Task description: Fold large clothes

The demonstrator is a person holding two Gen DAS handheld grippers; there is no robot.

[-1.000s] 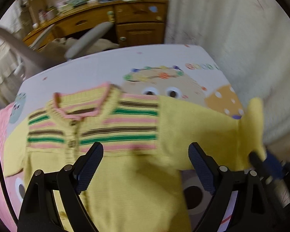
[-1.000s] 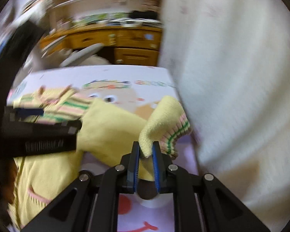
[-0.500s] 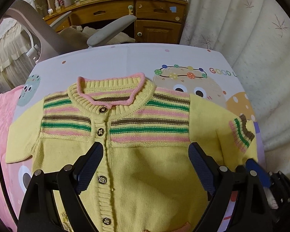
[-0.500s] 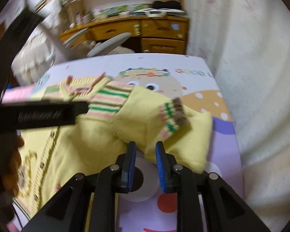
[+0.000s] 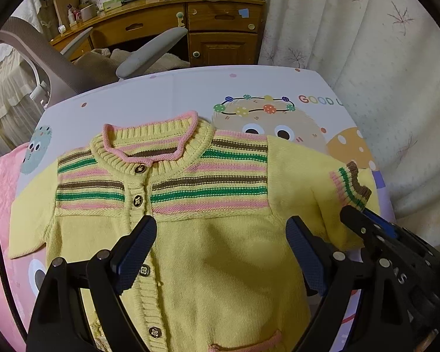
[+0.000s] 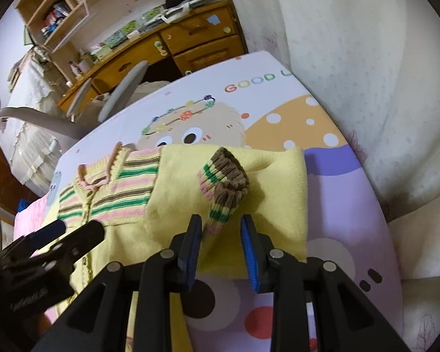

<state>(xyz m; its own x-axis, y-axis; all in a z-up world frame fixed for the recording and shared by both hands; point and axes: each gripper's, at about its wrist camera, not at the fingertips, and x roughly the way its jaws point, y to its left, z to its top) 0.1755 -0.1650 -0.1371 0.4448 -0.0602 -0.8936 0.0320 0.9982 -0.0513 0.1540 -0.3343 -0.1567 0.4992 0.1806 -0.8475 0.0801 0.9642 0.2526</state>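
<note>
Cardigan (image 5: pixel 220 234), yellow with striped yoke, lies buttoned and face up on a cartoon-print sheet (image 5: pixel 190 94). Over its chest the left claw (image 5: pixel 220 252) hovers, jaws spread wide, gripping nothing; the button placket runs just beside its left finger. On the cardigan's right side, the right claw (image 6: pixel 221 243) is parted too, its fingers flanking the striped cuff (image 6: pixel 226 187) of the folded-back sleeve without pinching it.
</note>
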